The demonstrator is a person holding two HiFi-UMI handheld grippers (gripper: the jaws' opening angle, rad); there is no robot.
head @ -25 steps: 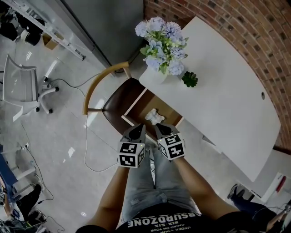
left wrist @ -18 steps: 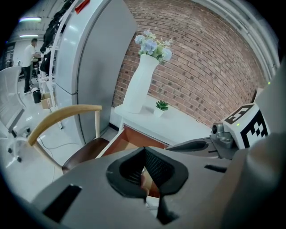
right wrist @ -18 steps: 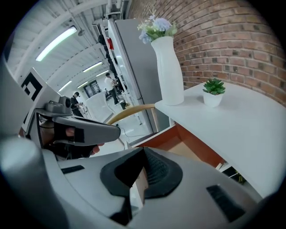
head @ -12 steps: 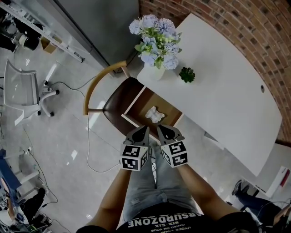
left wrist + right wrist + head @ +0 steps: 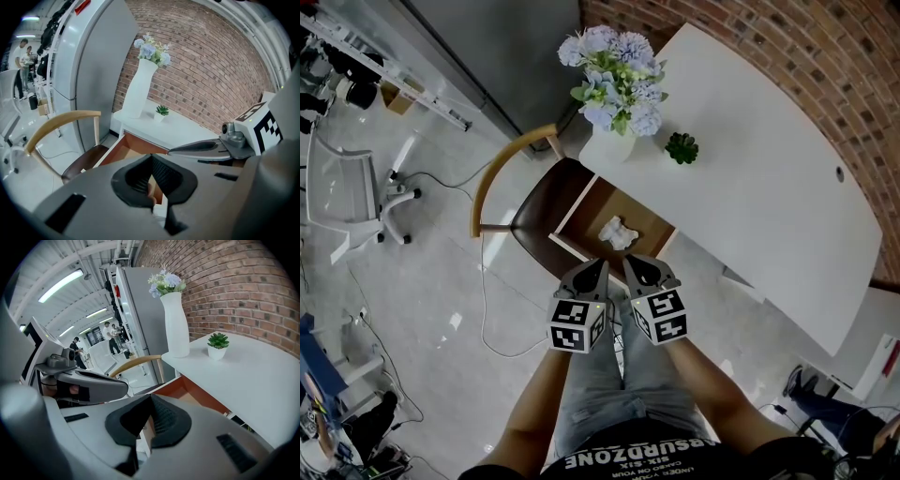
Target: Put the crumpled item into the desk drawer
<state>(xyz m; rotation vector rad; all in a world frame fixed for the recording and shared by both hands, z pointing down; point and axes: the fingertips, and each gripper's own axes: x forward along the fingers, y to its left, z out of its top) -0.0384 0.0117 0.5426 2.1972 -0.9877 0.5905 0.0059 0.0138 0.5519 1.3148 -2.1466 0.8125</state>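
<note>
Crumpled item is in: a small, pale, wrinkled wad lying on the brown wooden floor of the open desk drawer, about midway between its white side rims. Left gripper and right gripper hang side by side just in front of the drawer, grey tapered snouts pointing at it, marker cubes at the back. Both have their ribbed black pads pressed together at the tips, nothing between them. The tabletop is smooth, white and long, with a curved far edge against a rough red brick wall. At its left corner stands a slim white vase of pale blue flowers, a small green potted plant just beside it. A chair with a bent blond-wood back rail and dark brown seat sits tucked by the drawer's left side. The drawer's front rim is partly hidden behind the gripper tips, and in both gripper views the housings block the wad entirely.
</note>
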